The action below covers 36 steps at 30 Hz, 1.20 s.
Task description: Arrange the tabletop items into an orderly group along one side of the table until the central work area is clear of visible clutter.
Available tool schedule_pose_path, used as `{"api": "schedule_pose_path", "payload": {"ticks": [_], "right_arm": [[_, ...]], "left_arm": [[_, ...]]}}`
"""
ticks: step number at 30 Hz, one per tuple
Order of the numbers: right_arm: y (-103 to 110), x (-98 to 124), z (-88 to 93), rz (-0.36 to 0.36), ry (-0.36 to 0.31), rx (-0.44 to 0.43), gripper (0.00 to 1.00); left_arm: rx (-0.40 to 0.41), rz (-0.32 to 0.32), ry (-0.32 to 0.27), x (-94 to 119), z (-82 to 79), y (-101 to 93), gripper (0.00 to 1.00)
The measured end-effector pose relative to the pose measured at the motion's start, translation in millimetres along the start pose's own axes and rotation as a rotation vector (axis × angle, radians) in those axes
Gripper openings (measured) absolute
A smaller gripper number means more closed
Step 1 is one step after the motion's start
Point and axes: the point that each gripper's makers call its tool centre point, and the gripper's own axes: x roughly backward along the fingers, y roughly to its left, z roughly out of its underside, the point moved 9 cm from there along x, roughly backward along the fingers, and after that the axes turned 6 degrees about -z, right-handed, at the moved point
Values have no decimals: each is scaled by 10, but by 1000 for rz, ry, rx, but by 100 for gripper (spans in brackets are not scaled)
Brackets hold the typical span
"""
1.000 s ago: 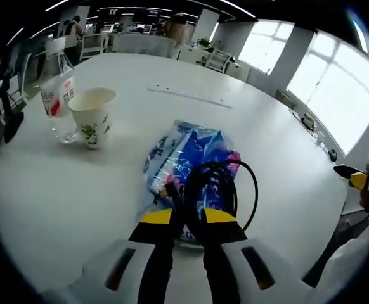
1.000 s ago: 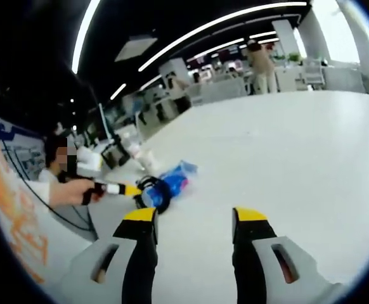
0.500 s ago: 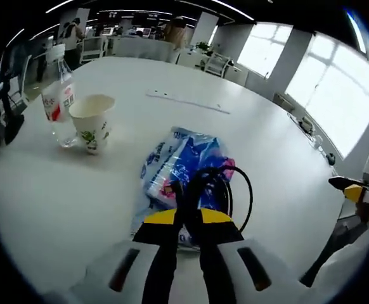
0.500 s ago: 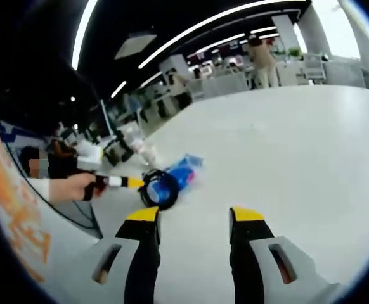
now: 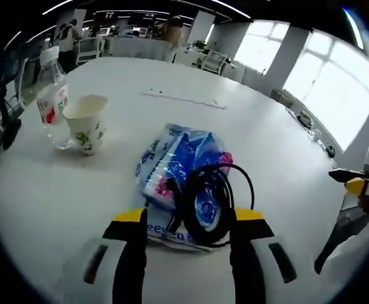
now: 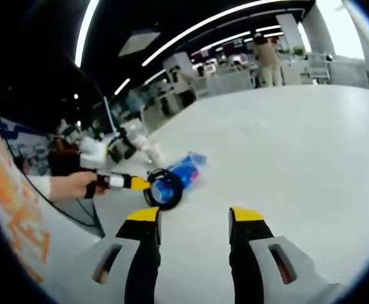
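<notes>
The left hand-held gripper (image 5: 187, 218) stands with its jaws spread apart, gripping nothing. Straight ahead between them lies the coiled black cable (image 5: 211, 201), resting on the blue tissue pack (image 5: 179, 170), whose long axis runs away from the jaws. Farther ahead to the left, the paper cup (image 5: 87, 122) stands just beside the water bottle (image 5: 50, 96) near the desk (image 5: 191, 114) edge. The right hand-held gripper (image 6: 194, 218) is also spread and empty, well apart over bare desk, so the left one is nearer.

Bright windows (image 5: 327, 82), ceiling light strips (image 6: 222, 22), distant desks (image 6: 219, 81)
</notes>
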Motion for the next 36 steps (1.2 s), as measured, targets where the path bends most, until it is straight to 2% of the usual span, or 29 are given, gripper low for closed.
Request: {"api": "schedule_pose_path", "payload": {"ticks": [2,3,4,7,13,17,23,30,33,35,36], "right_arm": [[-7,11,9,2,3,-2,40],[-9,17,11,3,2,-4,40],[-15,24,9,4,1,-7,40],[-28,45,-1,9,-4,-6,40],[-72,81,-1,24,-16,-19,39],[-85,70,2,19,-23,-39,39],[-42,-6,-37,-20,-27,-47,40],[21,-111,-113,-90,-38,-80,42],[63,-148,-170,-114,-48,-80,42],[109,-170,-223,-156,-81,-127,43],[118,-177,-245,-173,-100,-150,45]], "left_arm": [[-66,-33,9,-67,-10,-7,30],[-55,-40,11,-126,-5,29,21],[-41,-41,9,-160,-17,47,18],[25,-47,-14,-159,-69,49,16],[56,-29,-65,-3,-104,4,11],[194,24,-107,148,-95,-26,10],[190,47,-160,395,-154,-60,10],[213,140,-234,603,-319,-221,10],[223,209,-270,641,-397,-341,10],[224,248,-289,651,-429,-417,10],[223,287,-299,653,-449,-478,10]]}}
